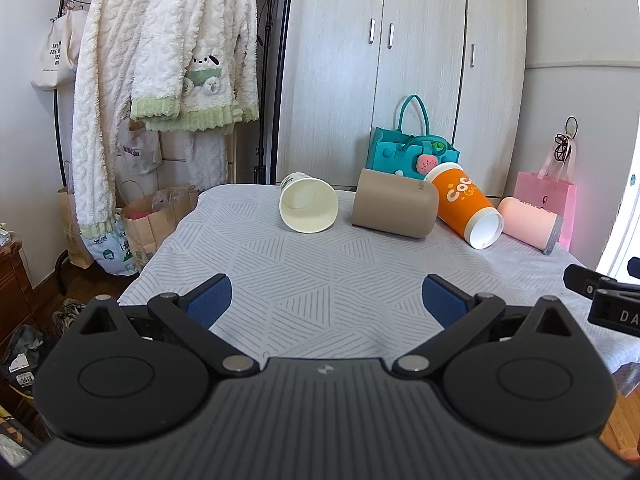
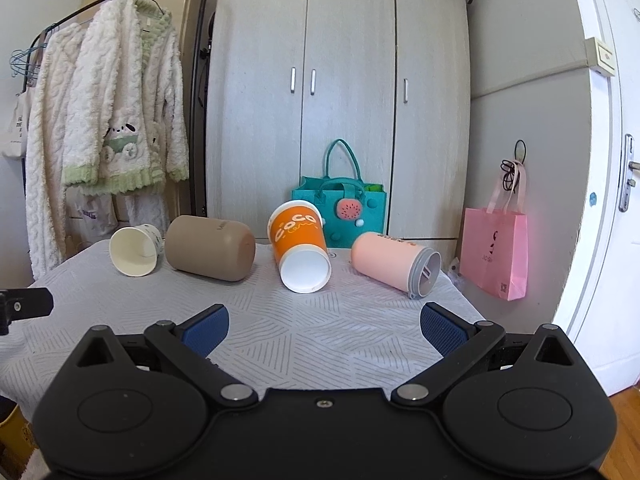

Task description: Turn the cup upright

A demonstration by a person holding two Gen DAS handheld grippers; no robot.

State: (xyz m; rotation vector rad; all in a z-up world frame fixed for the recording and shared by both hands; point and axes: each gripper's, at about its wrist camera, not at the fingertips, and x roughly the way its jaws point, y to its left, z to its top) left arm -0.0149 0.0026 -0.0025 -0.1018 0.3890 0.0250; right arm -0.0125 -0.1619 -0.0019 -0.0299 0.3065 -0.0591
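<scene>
Several cups lie on their sides in a row at the far end of the table (image 1: 320, 280): a white paper cup (image 1: 308, 207) (image 2: 134, 251), a tan cup (image 1: 394, 209) (image 2: 210, 247), an orange cup (image 1: 466, 210) (image 2: 300, 250) and a pink cup with a grey rim (image 1: 530, 223) (image 2: 394, 264). My left gripper (image 1: 326, 300) is open and empty, above the near part of the table, well short of the cups. My right gripper (image 2: 324, 330) is open and empty too, facing the orange cup. Part of the right gripper shows at the right edge of the left wrist view (image 1: 604, 296).
A teal bag (image 2: 340, 212) stands behind the cups against a wardrobe (image 2: 340, 80). A pink bag (image 2: 494, 254) hangs on the right wall near a door (image 2: 612, 200). A clothes rack with fleece robes (image 1: 160, 60) and paper bags (image 1: 156, 220) stands left of the table.
</scene>
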